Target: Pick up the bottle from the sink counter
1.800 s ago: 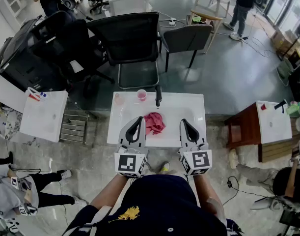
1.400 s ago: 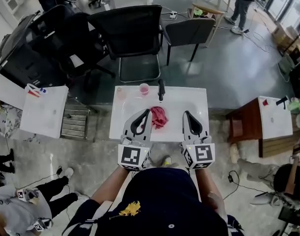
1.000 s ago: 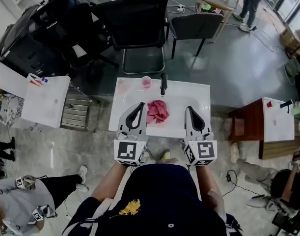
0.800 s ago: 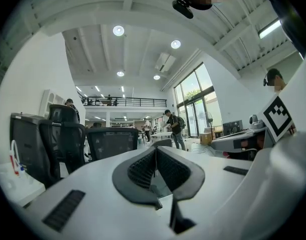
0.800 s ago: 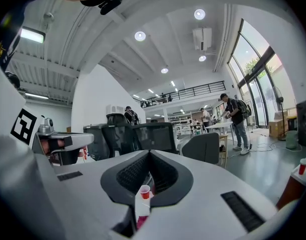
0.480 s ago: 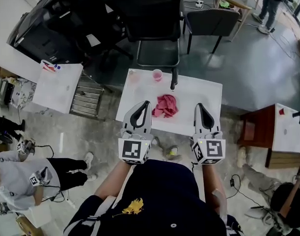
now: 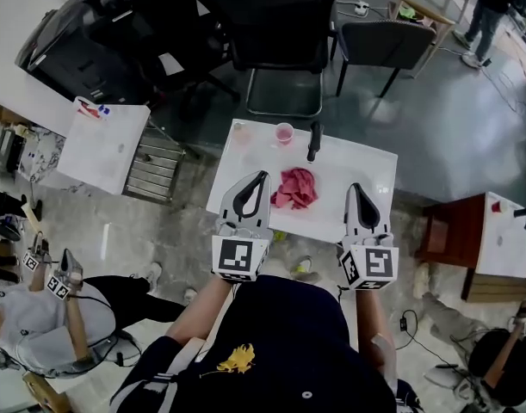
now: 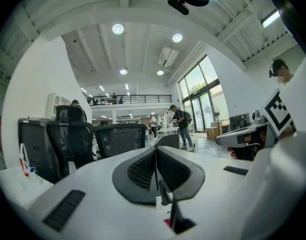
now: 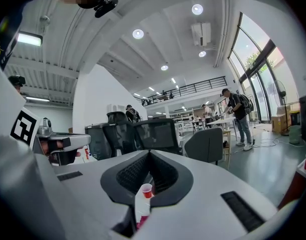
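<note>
Progress is nil: the pale translucent bottle (image 7: 242, 133) stands untouched at the far left corner of the white sink counter (image 7: 370, 169). Left gripper (image 7: 263, 176) and right gripper (image 7: 355, 188) hover over its near edge, fingers pressed together, empty.

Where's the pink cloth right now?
In the head view, the pink cloth lies in the white sink, just right of the left claw, with the black faucet behind it.
</note>
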